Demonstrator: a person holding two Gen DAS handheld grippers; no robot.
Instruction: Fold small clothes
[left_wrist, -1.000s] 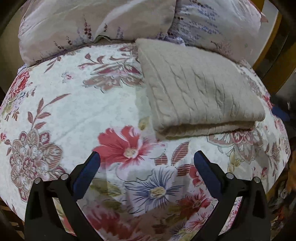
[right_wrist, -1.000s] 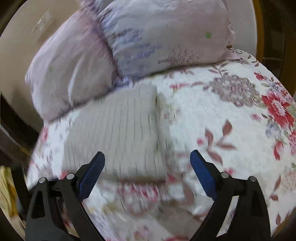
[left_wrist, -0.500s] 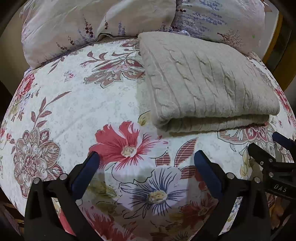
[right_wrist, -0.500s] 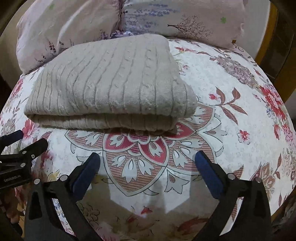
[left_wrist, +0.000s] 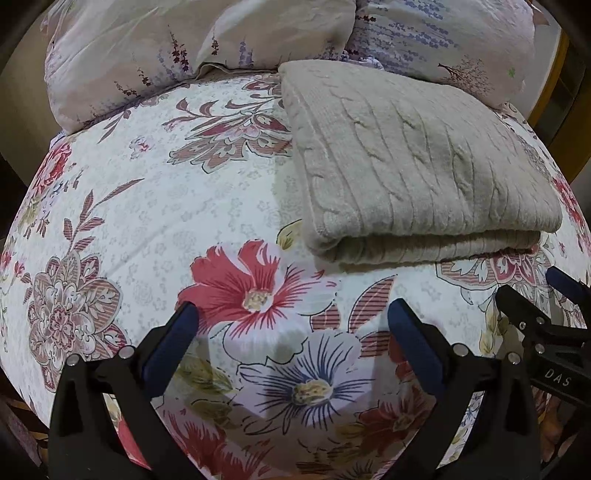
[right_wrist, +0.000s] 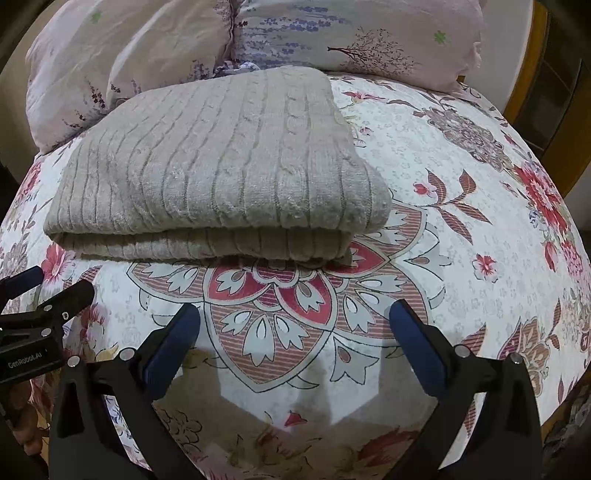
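Observation:
A beige cable-knit garment (left_wrist: 417, 166) lies folded into a thick rectangle on the floral bedspread (left_wrist: 147, 206), its folded edge facing me. In the right wrist view the garment (right_wrist: 221, 173) sits just beyond the fingers. My left gripper (left_wrist: 291, 317) is open and empty, hovering over the bedspread short of the garment's left corner. My right gripper (right_wrist: 295, 317) is open and empty in front of the garment's near edge. The right gripper also shows at the right edge of the left wrist view (left_wrist: 554, 295), and the left gripper shows at the left edge of the right wrist view (right_wrist: 44, 291).
Two pale floral pillows (left_wrist: 192, 48) (right_wrist: 354, 33) lie at the head of the bed behind the garment. A wooden frame (right_wrist: 546, 92) stands past the bed's right side. The bedspread (right_wrist: 461, 229) extends to the garment's right.
Both grippers have settled in front of the folded garment. The right view swung from a blurred look to a steady one, and little has moved in the last half second.

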